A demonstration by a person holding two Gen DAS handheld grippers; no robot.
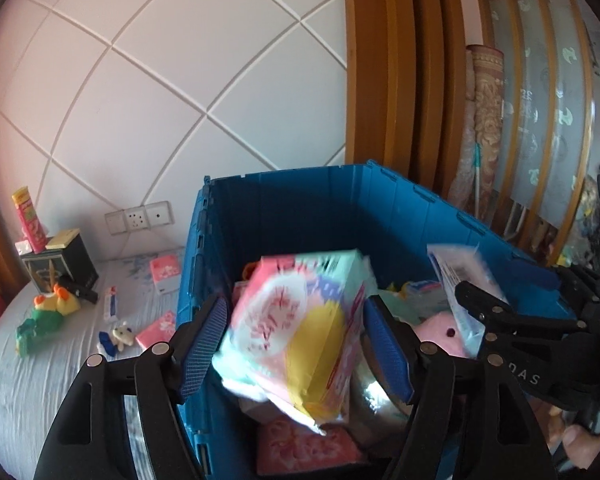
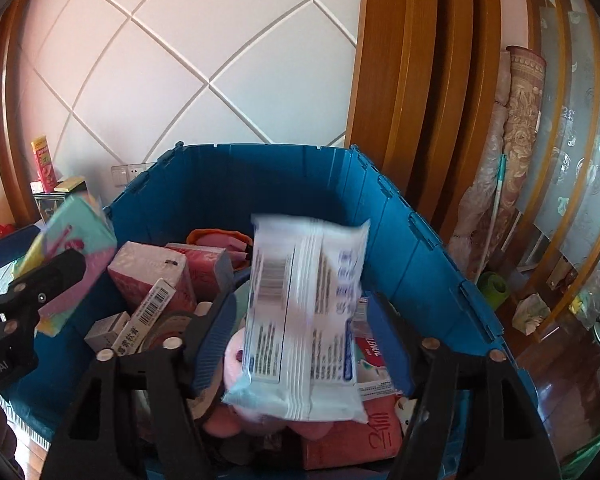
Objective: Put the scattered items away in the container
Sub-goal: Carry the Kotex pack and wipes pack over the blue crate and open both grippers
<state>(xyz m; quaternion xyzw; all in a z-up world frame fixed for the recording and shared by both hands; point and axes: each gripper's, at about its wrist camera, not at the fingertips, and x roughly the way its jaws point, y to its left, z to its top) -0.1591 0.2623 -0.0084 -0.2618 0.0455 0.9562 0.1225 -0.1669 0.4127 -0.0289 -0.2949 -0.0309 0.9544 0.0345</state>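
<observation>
Barcode label faces up on white wipes pack [image 2: 306,316], loose between spread right gripper [image 2: 304,344] pads. Left gripper [image 1: 296,344] likewise apart around pastel tissue pack [image 1: 296,332], over blue crate [image 1: 300,208].

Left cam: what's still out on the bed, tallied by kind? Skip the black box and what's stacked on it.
plush toys: 2
pink tissue packs: 2
tube: 1
black object beside the box, kind unclear: 1
Total: 6
</observation>
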